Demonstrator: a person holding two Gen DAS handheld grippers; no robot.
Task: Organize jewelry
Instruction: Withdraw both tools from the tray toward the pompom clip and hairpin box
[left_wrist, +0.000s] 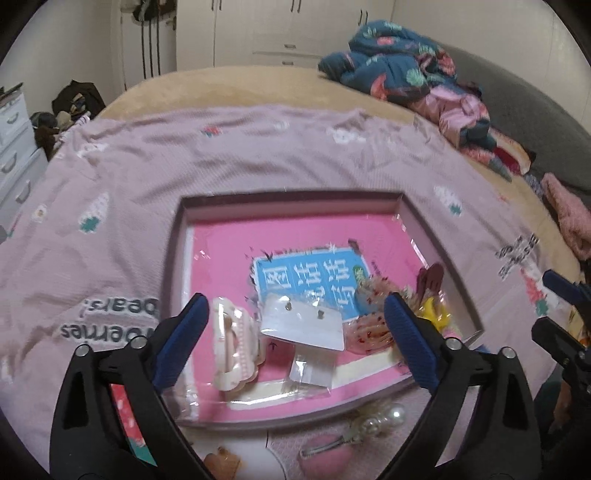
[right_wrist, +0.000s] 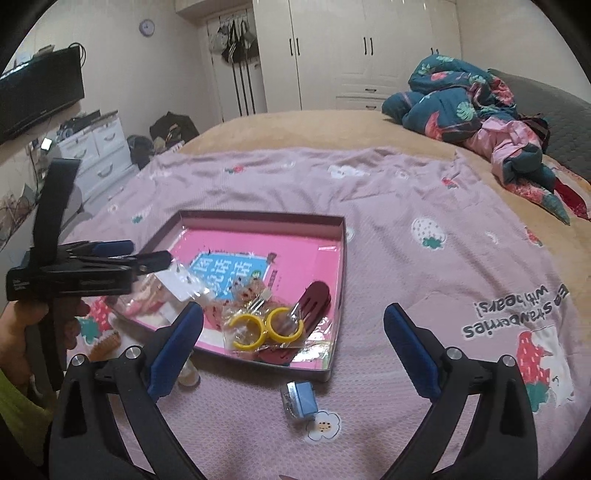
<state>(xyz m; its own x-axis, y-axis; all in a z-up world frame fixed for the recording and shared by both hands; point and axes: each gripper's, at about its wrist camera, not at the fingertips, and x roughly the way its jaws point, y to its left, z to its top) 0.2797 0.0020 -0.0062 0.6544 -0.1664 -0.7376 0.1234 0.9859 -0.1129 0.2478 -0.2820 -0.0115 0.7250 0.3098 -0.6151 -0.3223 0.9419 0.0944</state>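
jewelry packets (left_wrist: 301, 326) are lying in the tray (left_wrist: 177, 236); i'm holding left tongs (left_wrist: 295, 339) and right tongs (right_wrist: 293, 350) apart, gripping nothing

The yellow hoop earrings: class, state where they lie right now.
In the right wrist view the yellow hoop earrings lie in the box's near right corner, beside the dark red hair clip.

Left gripper (left_wrist: 295, 325) jaws spread wide, empty, angled downward, right gripper (right_wrist: 293, 332) likewise wide, empty
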